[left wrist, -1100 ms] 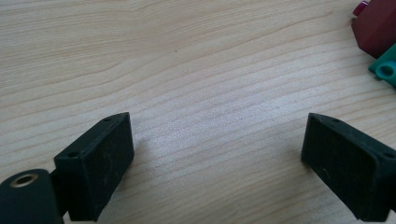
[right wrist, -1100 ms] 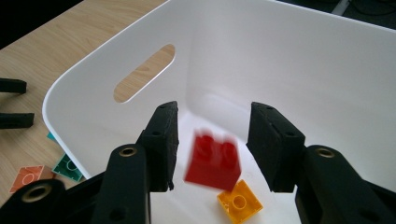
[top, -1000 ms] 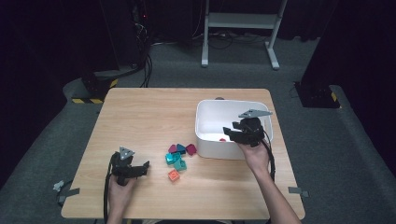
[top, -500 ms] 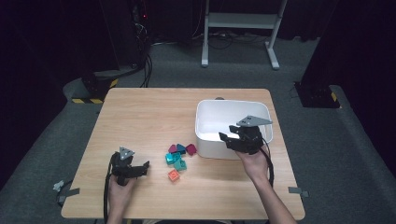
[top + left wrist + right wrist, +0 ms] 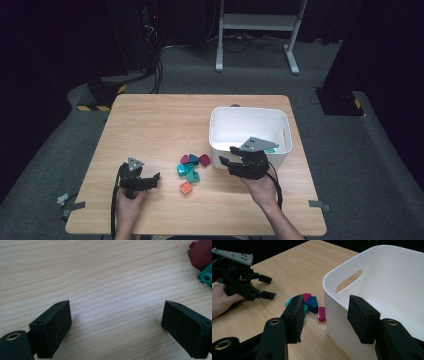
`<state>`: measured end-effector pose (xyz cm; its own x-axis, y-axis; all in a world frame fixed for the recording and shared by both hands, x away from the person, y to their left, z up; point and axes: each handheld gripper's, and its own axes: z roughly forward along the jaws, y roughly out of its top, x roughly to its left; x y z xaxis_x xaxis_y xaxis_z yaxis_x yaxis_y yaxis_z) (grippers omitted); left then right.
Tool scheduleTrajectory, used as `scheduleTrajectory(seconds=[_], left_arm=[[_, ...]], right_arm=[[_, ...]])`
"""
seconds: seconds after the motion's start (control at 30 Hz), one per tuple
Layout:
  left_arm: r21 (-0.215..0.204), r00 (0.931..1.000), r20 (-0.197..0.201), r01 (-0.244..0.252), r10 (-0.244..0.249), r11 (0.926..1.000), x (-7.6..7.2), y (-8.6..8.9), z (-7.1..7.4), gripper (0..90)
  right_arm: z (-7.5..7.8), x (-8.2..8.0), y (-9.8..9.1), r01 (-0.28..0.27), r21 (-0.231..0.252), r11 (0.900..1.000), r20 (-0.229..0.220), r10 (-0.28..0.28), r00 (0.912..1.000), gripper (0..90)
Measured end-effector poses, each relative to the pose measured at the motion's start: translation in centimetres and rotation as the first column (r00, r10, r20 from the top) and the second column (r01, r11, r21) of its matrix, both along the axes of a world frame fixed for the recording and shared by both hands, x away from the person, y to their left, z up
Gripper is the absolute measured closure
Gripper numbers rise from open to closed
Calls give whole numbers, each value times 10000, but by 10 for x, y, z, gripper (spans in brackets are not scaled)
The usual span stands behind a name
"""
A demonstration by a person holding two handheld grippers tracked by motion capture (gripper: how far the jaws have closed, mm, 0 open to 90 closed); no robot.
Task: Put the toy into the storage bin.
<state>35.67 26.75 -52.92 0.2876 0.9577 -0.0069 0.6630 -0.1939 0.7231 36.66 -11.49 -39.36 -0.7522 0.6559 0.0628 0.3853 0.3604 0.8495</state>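
A white bin (image 5: 248, 120) stands toward the tabletop's right edge; a teal block (image 5: 270, 149) lies by its near wall. The right gripper (image 5: 227, 161) hovers at the bin's near-left corner, jaws apart and empty, beside loose coloured blocks (image 5: 191, 167). The left gripper (image 5: 152, 180), open and empty, rests near the front-left corner.

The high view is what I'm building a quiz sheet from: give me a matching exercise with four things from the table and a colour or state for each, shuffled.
Things:
1. bin
2. lone block nearest the table's front edge
3. left gripper
4. right gripper

Descriptions:
A. orange
B. white, with slot handles
C. open, resting near the table's front left
D. open, at the bin's near wall

Pairs: 1-B, 2-A, 3-C, 4-D
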Motion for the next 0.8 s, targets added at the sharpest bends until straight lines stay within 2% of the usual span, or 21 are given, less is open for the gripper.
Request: scheduleTrajectory(seconds=[0.23, 0.4, 0.6, 0.8], left_arm=[[0, 10000, -1, 0, 0, 10000, 0, 0, 0, 94], [-4, 10000, 1, -4, 4, 10000, 0, 0, 0, 94], [1, 10000, -2, 0, 0, 10000, 0, 0, 0, 94], [0, 10000, -2, 0, 0, 10000, 0, 0, 0, 94]], right_arm=[[-13, -8, 12, -268, 77, 9996, -43, 268, 9996, 479], [-26, -13, 21, -518, -49, 9986, -149, 517, 9986, 478], [-44, -12, 31, -573, -112, 9983, -464, 567, 9973, 477], [-59, -17, 44, -861, -330, 9957, -506, 843, 9952, 477]])
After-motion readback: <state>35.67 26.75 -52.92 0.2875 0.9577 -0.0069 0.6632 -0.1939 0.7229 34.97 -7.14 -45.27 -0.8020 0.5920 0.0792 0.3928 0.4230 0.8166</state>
